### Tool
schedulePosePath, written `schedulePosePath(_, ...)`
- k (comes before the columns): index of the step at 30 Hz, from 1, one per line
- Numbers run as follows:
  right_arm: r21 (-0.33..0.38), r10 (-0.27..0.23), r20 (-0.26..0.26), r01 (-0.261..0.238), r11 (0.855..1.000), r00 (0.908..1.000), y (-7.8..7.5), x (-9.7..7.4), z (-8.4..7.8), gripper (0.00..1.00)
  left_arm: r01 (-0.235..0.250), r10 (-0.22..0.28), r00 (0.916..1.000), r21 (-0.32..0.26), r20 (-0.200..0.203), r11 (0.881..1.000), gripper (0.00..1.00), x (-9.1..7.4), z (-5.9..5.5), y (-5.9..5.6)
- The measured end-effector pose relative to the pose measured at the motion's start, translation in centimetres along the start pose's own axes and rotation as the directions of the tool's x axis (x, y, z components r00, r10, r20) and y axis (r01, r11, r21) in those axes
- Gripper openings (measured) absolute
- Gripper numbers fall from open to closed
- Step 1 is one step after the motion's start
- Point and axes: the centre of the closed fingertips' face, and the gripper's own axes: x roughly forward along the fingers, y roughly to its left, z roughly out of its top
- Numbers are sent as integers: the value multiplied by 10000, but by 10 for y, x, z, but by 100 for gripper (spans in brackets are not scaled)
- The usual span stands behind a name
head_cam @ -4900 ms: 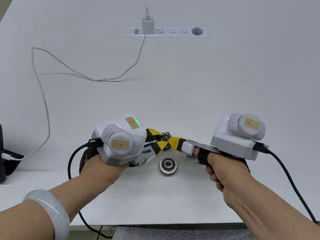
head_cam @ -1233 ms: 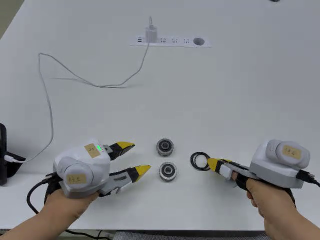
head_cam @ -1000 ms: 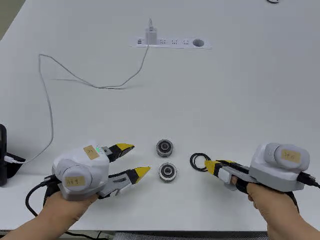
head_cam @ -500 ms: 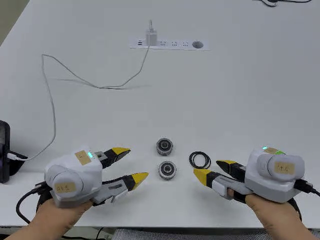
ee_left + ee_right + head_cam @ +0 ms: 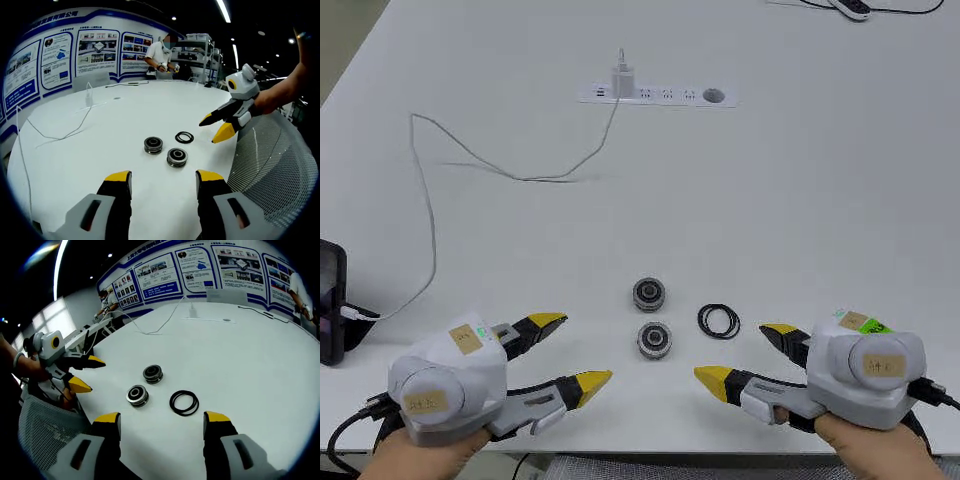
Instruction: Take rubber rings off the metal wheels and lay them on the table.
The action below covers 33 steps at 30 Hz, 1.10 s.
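Lower centre: the metal wheels point(image 5: 655, 340) stand between our left gripper point(image 5: 570, 350) and right gripper point(image 5: 746, 352), both with jaws spread and empty; the rubber rings point(image 5: 719, 321) lie flat on the desk point(image 5: 770, 180), nearer our right.

place: lab or demo hall | walls: blue-and-white info boards point(image 5: 95, 50), 10 o'clock in left gripper view | ceiling: strip lights point(image 5: 223, 10), 1 o'clock | wide white tabletop point(image 5: 800, 200), power strip point(image 5: 655, 95) at 12 o'clock | background: person point(image 5: 161, 56) standing beside shelving point(image 5: 197, 50)
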Motion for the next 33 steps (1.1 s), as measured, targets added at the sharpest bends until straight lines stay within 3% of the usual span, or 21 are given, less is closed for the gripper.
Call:
schedulePosePath(21,-1187,222,72,-212,9927,9997,18,-7,-7,98,-196,224,9994,-1062,251,9942,77,-18,-7,-11)
schedulePosePath(28,-1438,87,239,-52,9896,9997,18,-11,-6,99,-485,528,9979,-1090,375,9929,84,-24,-4,-5)
schedulePosePath(33,-1433,1,154,21,9897,9999,17,-14,-10,99,-502,541,9978,-947,383,9942,87,-25,-3,-9)
